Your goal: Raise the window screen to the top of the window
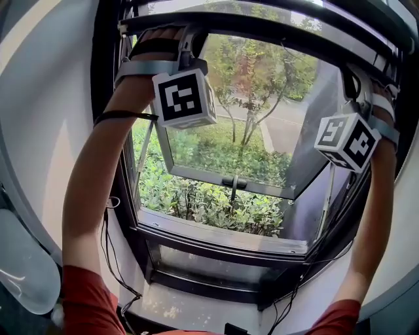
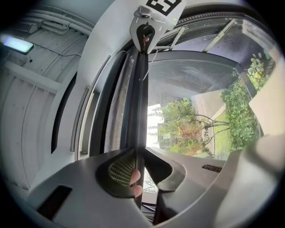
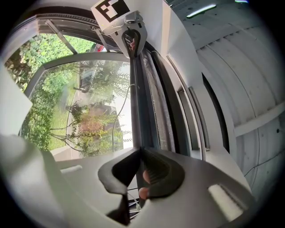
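The window screen's dark bottom bar (image 1: 262, 18) sits high in the window frame, close to the top. My left gripper (image 1: 186, 39) is shut on the bar's left part, with its marker cube below. My right gripper (image 1: 359, 82) grips the right end. In the left gripper view the bar (image 2: 140, 102) runs from my left gripper (image 2: 139, 153) up to the other gripper, with grey mesh (image 2: 119, 107) bunched beside it. In the right gripper view my right gripper (image 3: 140, 153) pinches the same bar (image 3: 138, 98), with the mesh (image 3: 156, 107) on its right.
Below the bar, a casement pane (image 1: 229, 154) is swung outward over shrubs and a small tree. The window sill (image 1: 222, 241) lies low, with thin cables (image 1: 110, 255) hanging at its left. White curved wall (image 1: 46, 131) flanks the frame.
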Available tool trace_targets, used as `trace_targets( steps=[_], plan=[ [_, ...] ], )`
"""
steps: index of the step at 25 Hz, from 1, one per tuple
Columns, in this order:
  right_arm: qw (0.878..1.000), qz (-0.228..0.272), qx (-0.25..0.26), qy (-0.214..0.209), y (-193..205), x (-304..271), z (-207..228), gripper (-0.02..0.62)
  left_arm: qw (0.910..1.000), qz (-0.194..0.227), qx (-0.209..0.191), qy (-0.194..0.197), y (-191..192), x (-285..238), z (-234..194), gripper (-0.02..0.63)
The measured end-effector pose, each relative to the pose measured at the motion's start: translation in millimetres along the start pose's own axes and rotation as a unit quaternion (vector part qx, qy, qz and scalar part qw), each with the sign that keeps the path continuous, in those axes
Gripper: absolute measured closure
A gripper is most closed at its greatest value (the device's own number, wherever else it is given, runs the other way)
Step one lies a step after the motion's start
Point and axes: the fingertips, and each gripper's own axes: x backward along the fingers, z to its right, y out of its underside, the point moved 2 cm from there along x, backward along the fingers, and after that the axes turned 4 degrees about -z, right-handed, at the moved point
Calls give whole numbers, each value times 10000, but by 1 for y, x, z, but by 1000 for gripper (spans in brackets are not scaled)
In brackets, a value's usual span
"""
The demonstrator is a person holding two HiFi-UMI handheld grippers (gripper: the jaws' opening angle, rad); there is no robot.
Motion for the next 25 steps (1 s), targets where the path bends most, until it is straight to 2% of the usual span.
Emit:
trace_targets(
  steps=[9, 14, 17, 25],
  plan=[
    [9997, 108, -16, 205, -6, -24, 27, 554, 9997, -35, 46, -223, 0, -22, -27, 545],
    [9992, 81, -72, 396, -2, -36, 44, 552, 9990, 113, 55, -424, -8, -35, -44, 545],
    [9987, 68, -160, 483, -5, -46, 53, 552, 9989, -8, -57, -456, -7, -43, -52, 545],
    [9972, 20, -203, 719, -11, -66, 72, 551, 9978, -89, 14, -660, -6, -63, -74, 546]
  ],
)
